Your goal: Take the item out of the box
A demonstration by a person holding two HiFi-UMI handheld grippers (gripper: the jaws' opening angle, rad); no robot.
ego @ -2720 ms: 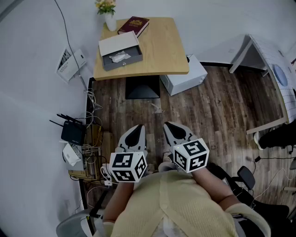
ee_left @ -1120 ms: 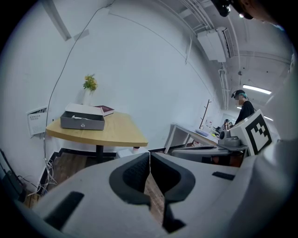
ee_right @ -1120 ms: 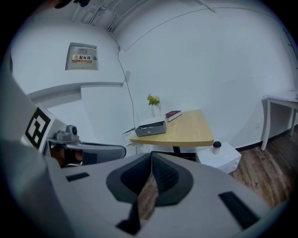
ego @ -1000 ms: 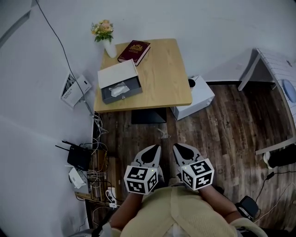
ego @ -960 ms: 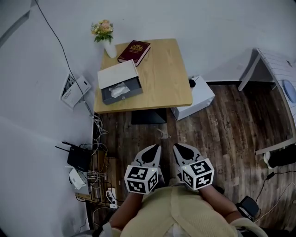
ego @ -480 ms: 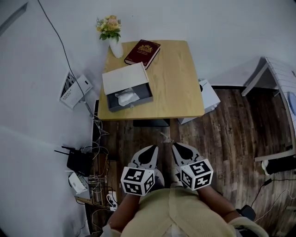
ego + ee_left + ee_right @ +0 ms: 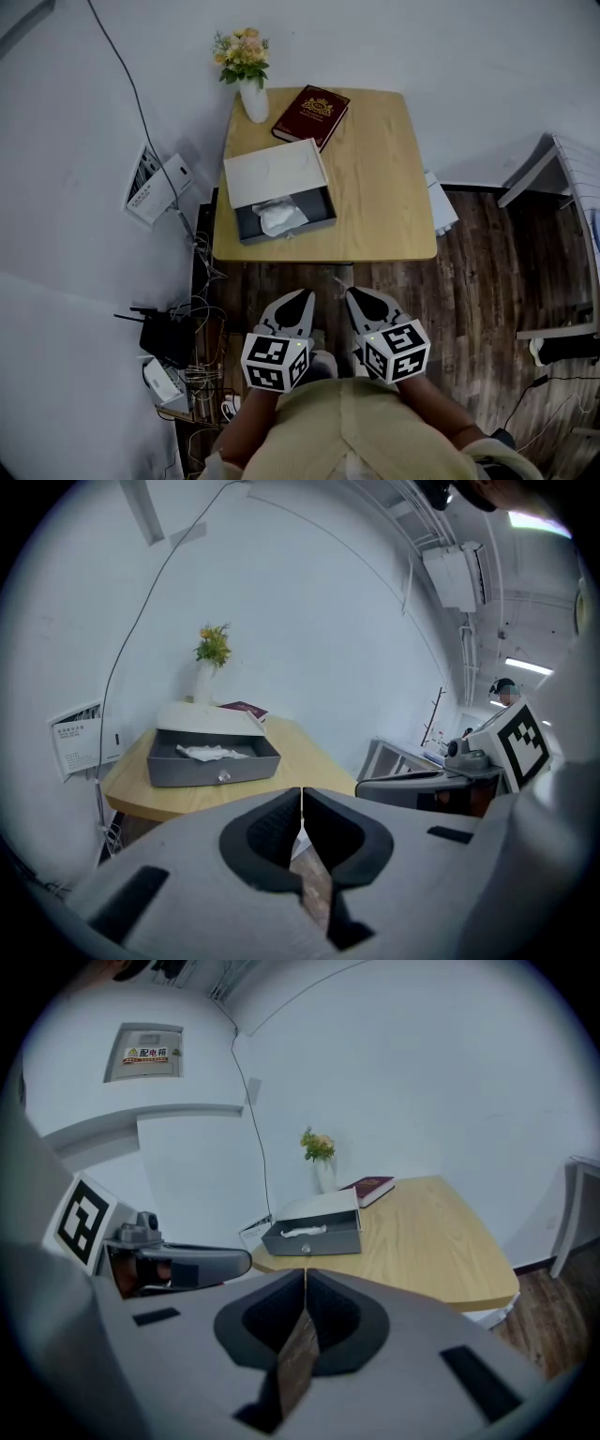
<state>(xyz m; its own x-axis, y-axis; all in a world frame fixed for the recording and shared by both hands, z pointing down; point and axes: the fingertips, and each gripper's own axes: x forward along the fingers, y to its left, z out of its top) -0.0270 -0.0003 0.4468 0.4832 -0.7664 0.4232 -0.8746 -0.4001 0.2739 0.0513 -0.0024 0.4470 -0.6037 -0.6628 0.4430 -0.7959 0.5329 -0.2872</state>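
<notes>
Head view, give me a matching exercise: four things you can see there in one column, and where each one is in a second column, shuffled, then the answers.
Things:
1. vase of flowers
2. dark red book
3. white crumpled item
4. black router

Places:
A. inside the open grey box
B. far left corner of the table
C. far edge of the table, just right of the vase
D. off the table, low down among cables to its left

Pairs: 1-B, 2-C, 3-A, 4-D
</notes>
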